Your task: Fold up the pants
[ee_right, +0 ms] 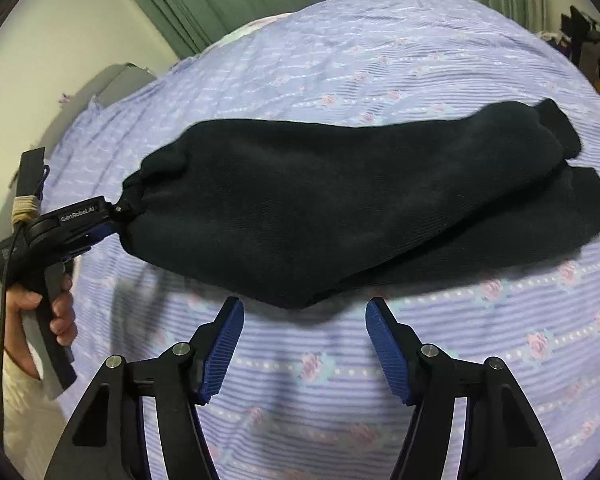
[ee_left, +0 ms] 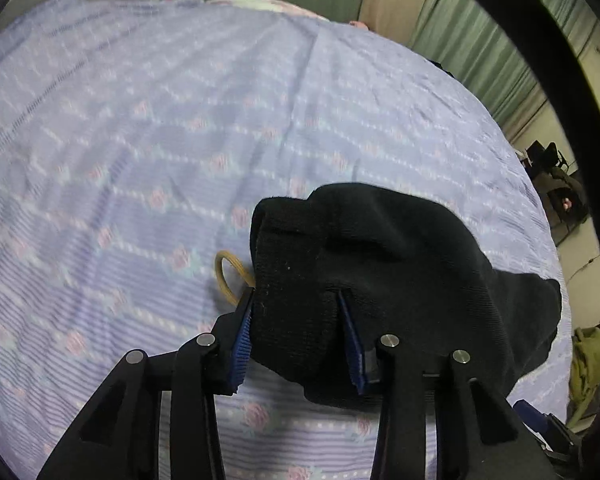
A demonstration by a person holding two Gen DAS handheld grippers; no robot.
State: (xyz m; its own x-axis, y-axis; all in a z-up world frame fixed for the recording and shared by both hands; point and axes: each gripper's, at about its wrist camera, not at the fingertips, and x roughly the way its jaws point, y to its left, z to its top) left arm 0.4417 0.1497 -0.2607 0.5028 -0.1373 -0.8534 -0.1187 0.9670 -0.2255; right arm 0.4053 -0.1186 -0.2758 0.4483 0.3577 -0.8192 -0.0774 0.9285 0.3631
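your left gripper point(ee_left: 296, 320) pinches the soft, limp black pants point(ee_right: 340, 208); right gripper point(ee_right: 304, 344) gapes empty, so take the sagging near edge.

Each camera rides just behind its own fingers looking down along them at the bedspread point(ee_right: 380, 56), the left gripper point(ee_left: 296, 320) pressed close against the black pants point(ee_right: 320, 208), the right gripper point(ee_right: 304, 340) set back to see both pants and left gripper.
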